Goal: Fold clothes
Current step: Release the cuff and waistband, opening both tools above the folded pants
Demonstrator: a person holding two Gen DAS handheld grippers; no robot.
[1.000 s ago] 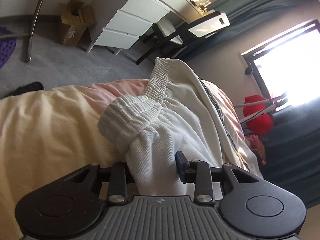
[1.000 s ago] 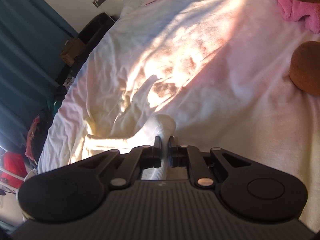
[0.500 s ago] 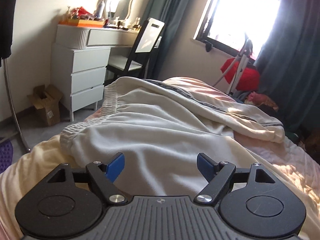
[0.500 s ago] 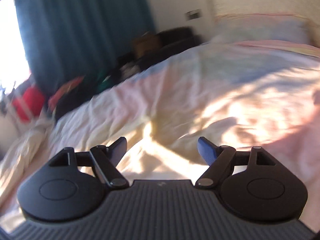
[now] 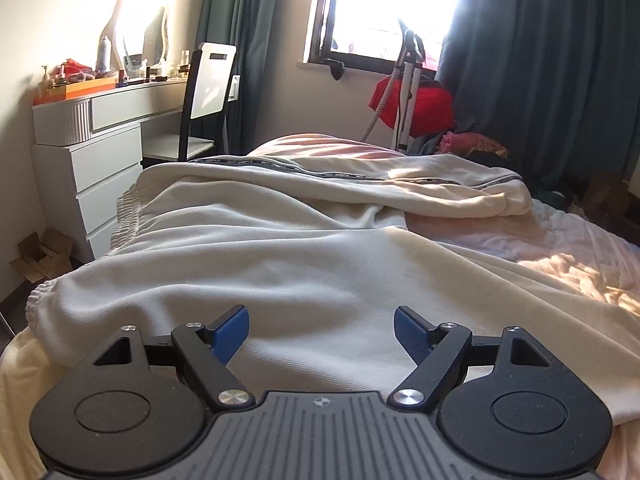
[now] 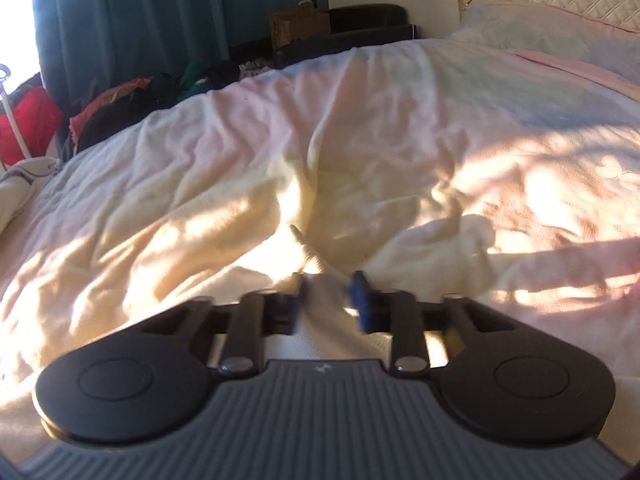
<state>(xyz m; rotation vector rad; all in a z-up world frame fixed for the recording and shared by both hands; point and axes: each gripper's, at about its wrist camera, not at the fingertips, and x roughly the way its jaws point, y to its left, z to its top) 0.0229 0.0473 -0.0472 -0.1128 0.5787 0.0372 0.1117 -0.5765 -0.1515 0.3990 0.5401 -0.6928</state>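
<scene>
Cream ribbed trousers (image 5: 280,264) on the pink quilted bed (image 5: 568,248)
Beyond the bed's left side, a white drawer dresser (image 5: 92,168); behind it, the window (image 5: 384,8).

The right gripper (image 6: 326,300) hangs low over the bed (image 6: 248,152), its jaws blurred and partly closed around a fold of white cloth (image 6: 320,308) that lies between them. Whether the blue pads (image 6: 360,300) actually pinch the cloth cannot be told. Sunlight patches the rumpled cream and pink bedding. Teal curtains (image 6: 140,20) hang behind, above a heap of clothes (image 6: 132,100).
</scene>
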